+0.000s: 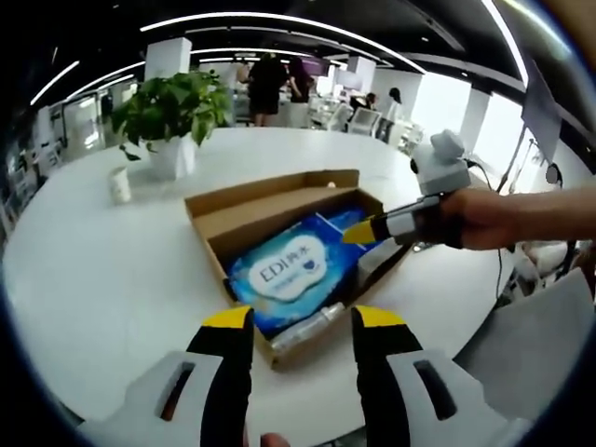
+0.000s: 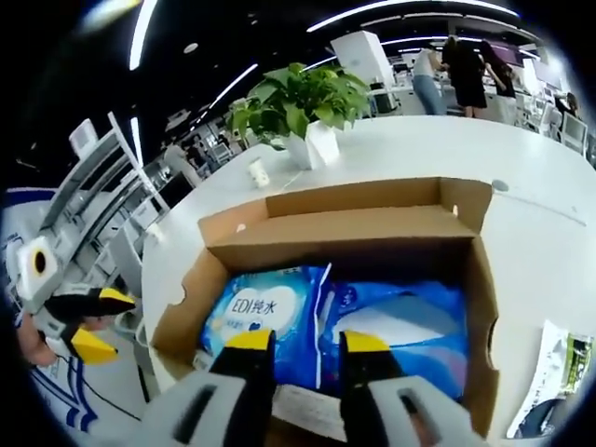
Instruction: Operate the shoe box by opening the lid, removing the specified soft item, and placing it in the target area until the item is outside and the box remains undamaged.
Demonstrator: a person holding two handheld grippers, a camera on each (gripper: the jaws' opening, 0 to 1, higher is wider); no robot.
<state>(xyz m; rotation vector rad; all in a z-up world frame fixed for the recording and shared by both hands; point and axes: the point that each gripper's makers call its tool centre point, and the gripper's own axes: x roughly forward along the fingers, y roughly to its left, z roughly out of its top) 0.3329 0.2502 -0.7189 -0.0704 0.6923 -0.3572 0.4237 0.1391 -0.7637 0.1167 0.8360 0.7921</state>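
Jaws of right gripper parted over open shoe box.

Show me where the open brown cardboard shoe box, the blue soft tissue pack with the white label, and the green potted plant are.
open brown cardboard shoe box [image 2: 349, 226], right gripper view, on the folded-back lid.
blue soft tissue pack with the white label [image 1: 291, 272], left gripper view, on its label.
green potted plant [image 1: 169, 104], left gripper view, on the leaves.

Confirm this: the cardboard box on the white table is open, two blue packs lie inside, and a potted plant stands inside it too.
Wrong on the plant. The right gripper view shows the potted plant standing on the white table behind the cardboard box, not inside it. The box is open, with two blue packs inside.
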